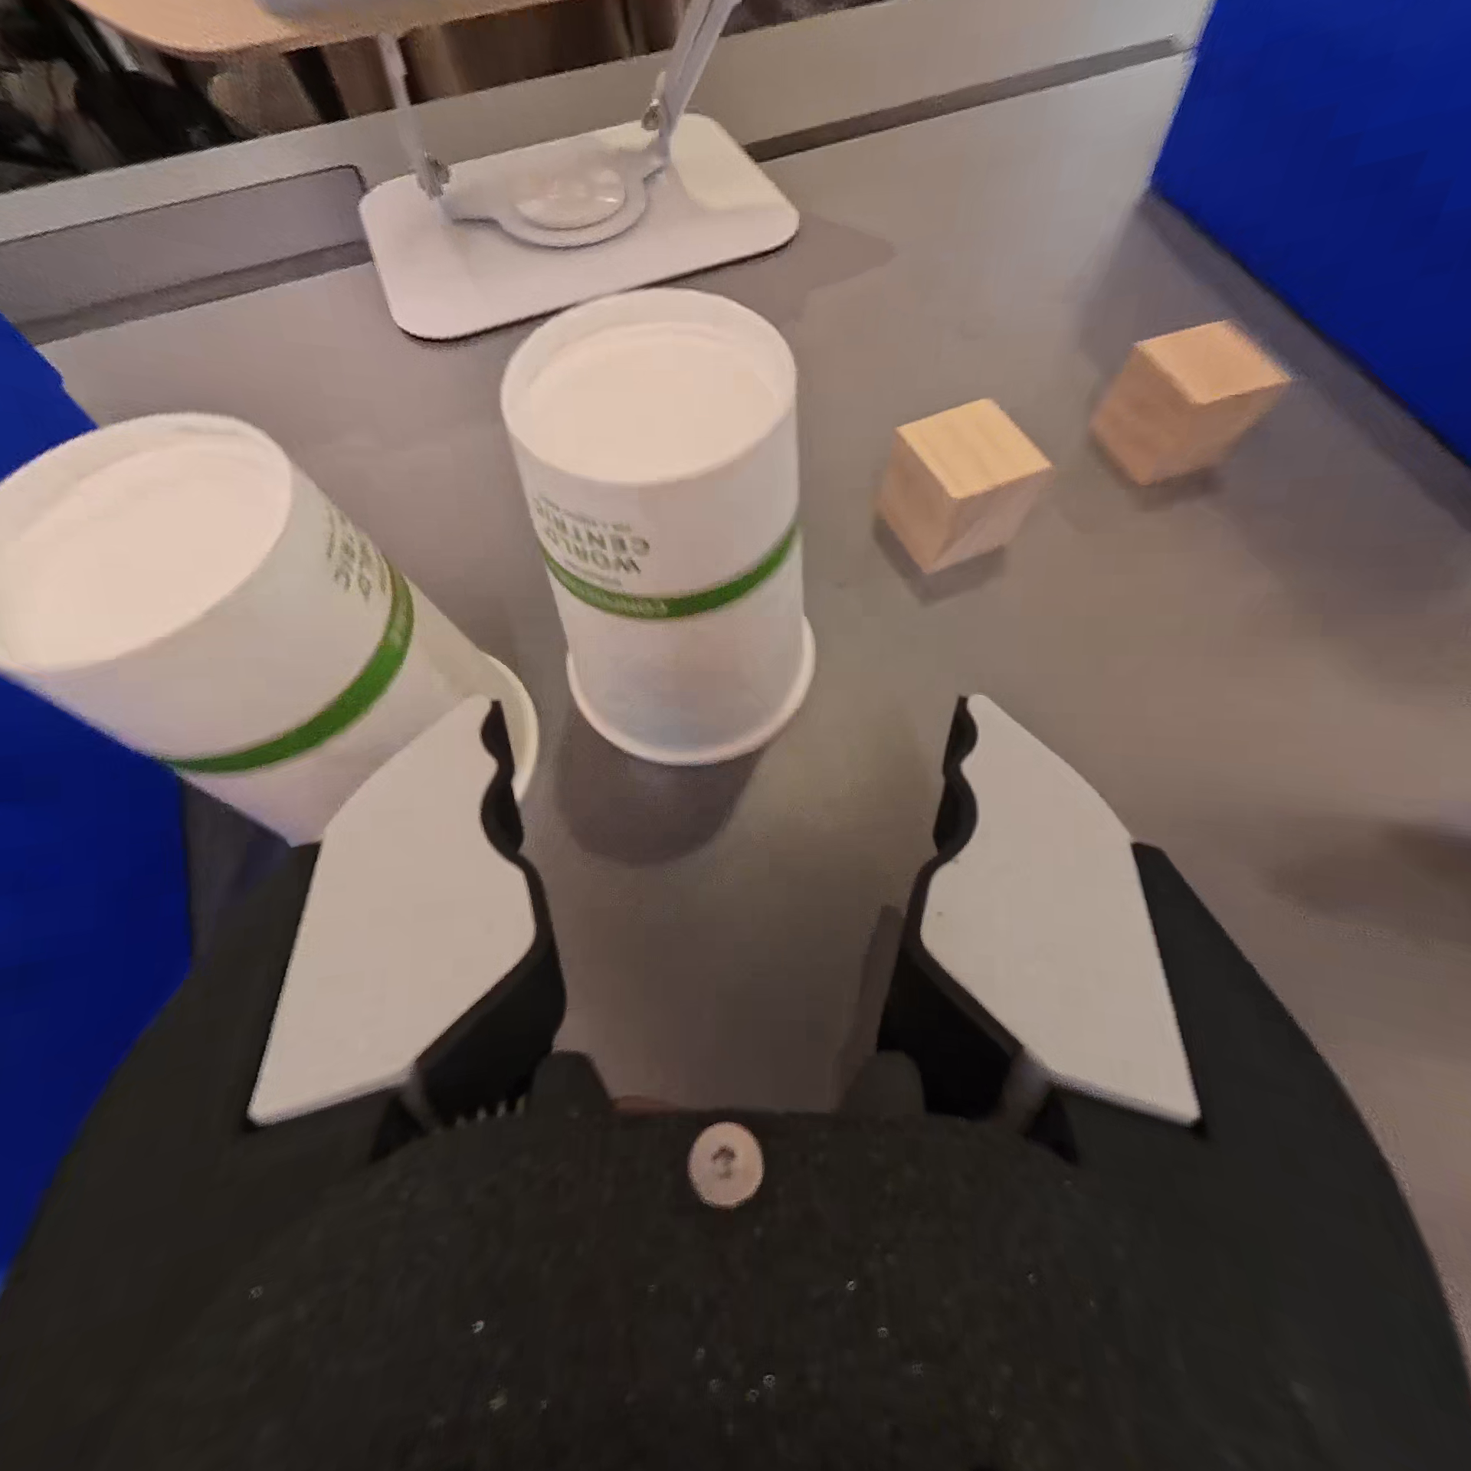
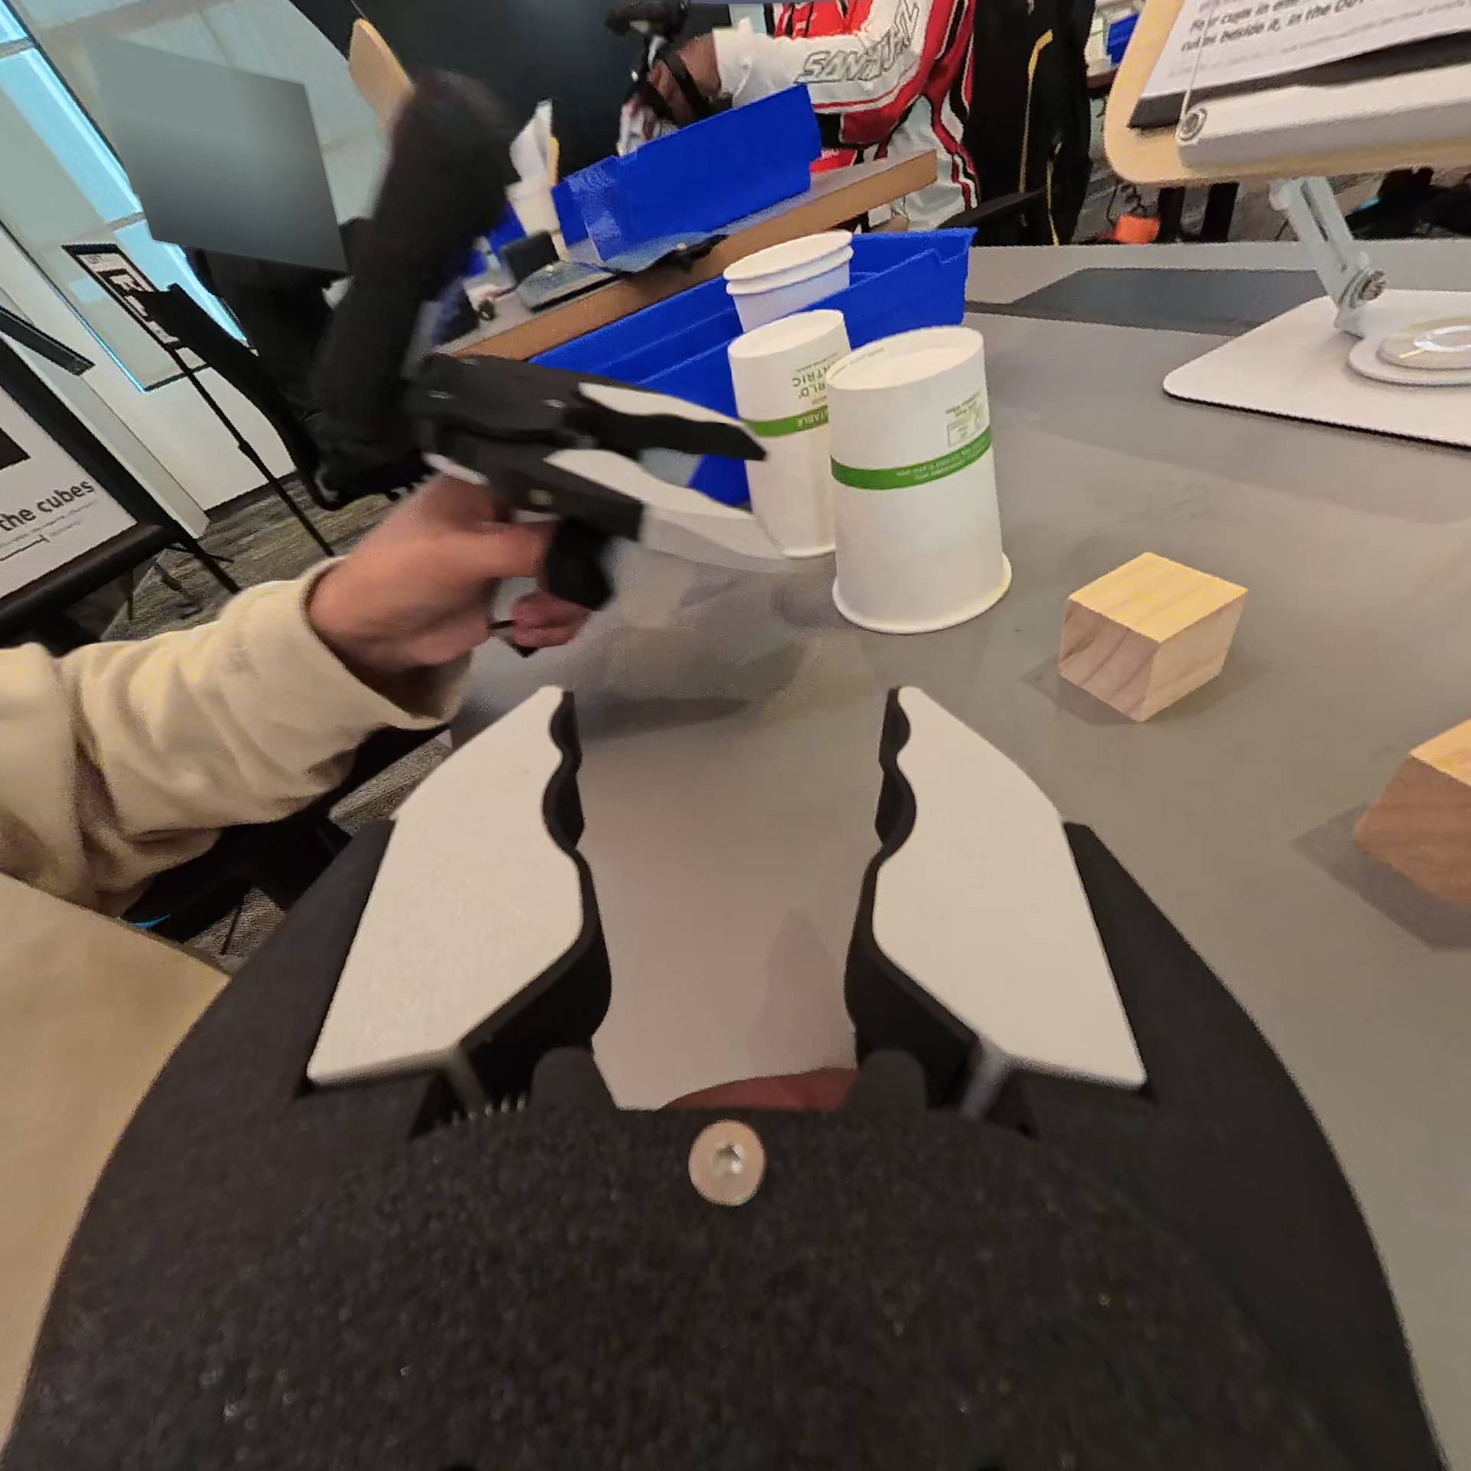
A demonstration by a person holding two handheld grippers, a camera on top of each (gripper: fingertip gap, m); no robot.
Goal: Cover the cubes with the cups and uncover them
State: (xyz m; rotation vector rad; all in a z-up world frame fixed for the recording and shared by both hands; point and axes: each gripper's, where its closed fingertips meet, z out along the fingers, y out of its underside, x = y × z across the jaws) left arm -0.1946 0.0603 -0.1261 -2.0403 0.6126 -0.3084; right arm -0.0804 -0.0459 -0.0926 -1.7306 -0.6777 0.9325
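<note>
- Grey-and-black fingers of the left hand-held gripper (image 1: pixel 728 708) stand wide apart with nothing between them; only bare grey table (image 1: pixel 1114 756) shows in the gap.
- The left finger tip overlaps the rim of the tilted-looking left cup (image 1: pixel 199 589) in the left wrist view; whether they touch cannot be told.
- The centre cup (image 1: pixel 669 541), white paper with a green band, stands upside down on the table just ahead of the left hand-held gripper's fingertips, apart from them.
- Two wooden cubes lie uncovered ahead and to the right: the near cube (image 1: pixel 963 481) and the far cube (image 1: pixel 1186 398).
- A white stand base (image 1: pixel 573 223) sits beyond the centre cup.
- The right hand-held gripper (image 2: pixel 728 700) is likewise spread open and empty, held over the table.
- In the right wrist view, a bare hand (image 2: pixel 430 589) in a cream sleeve (image 2: pixel 159 732) grips the left hand-held gripper's handle, fingers aimed sideways at the cups.
- A blue bin (image 2: pixel 899 278) holding another cup stands behind the cups.
</note>
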